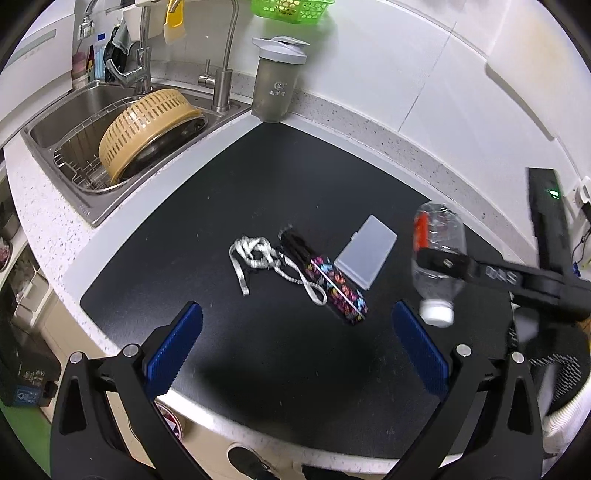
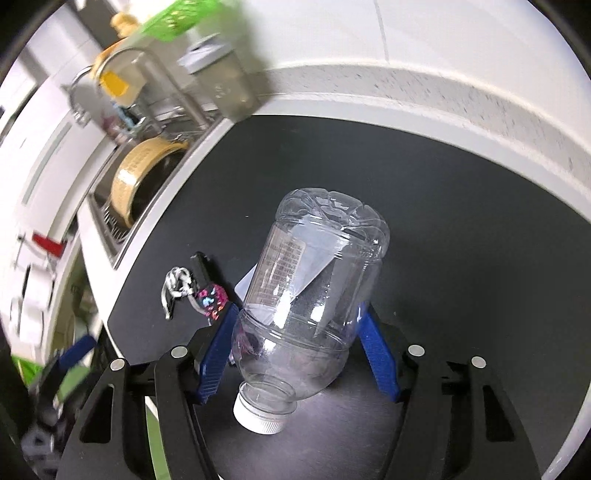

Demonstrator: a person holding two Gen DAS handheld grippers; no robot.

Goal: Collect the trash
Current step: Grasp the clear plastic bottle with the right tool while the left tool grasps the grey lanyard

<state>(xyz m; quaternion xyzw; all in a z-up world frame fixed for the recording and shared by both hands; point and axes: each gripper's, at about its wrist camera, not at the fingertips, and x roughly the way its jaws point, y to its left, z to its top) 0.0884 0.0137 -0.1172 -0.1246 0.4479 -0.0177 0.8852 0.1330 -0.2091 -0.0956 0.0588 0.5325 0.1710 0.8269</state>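
Observation:
My right gripper (image 2: pixel 295 328) is shut on a clear empty plastic bottle (image 2: pixel 306 288) with a white cap, held cap-down above the black mat (image 2: pixel 461 229). The bottle also shows in the left wrist view (image 1: pixel 439 254), held at the right by the right gripper (image 1: pixel 443 262). My left gripper (image 1: pixel 295 332) is open and empty above the mat's (image 1: pixel 258 184) front part. On the mat lie a white lace (image 1: pixel 255 254), a colourful patterned case (image 1: pixel 340 288) and a clear plastic box (image 1: pixel 365 251).
A steel sink (image 1: pixel 74 122) with a yellow colander (image 1: pixel 147 125) is at the far left. A grey shaker cup (image 1: pixel 277 77) stands at the mat's back corner. A green basket (image 1: pixel 291 9) sits behind. A black device (image 1: pixel 546 218) stands at the right.

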